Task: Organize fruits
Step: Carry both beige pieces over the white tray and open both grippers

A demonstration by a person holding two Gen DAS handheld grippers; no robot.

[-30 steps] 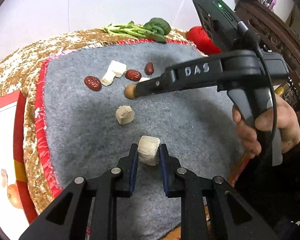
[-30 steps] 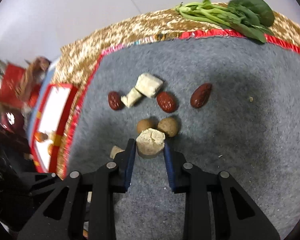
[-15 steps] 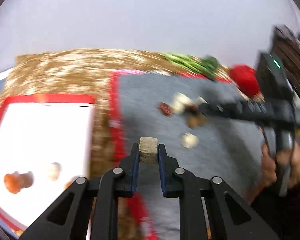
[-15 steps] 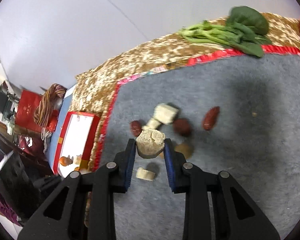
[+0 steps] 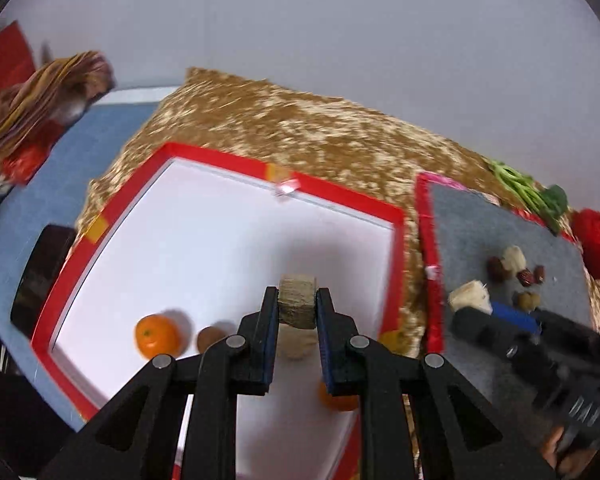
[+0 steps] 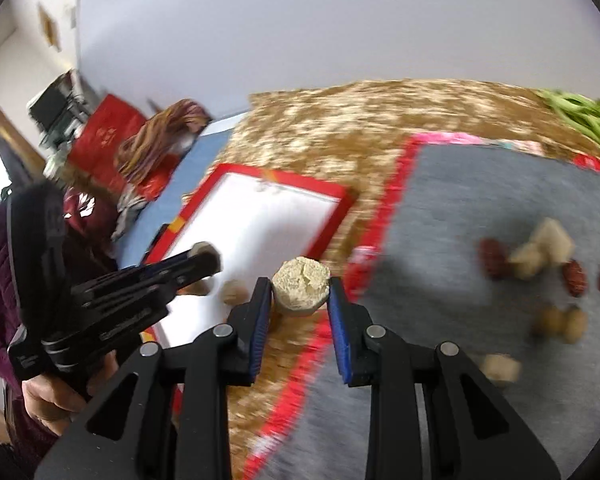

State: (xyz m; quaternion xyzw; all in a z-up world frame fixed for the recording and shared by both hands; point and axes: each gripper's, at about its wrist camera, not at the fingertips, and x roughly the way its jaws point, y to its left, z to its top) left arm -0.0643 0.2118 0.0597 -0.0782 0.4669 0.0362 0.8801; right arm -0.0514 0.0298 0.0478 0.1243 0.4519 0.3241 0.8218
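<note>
Fingers of your left gripper (image 5: 297, 307) clamp a pale chunk (image 5: 297, 300) above the red-rimmed tray (image 5: 340, 194); your right gripper (image 6: 299, 293) clamps a round pale chunk (image 6: 300, 286).

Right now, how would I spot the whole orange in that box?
Find the red-rimmed white box left of the grey felt mat. On its white floor, near the left wall, sits the round bright orange fruit; the brown nut-like ball beside it is smaller and dull.
</note>
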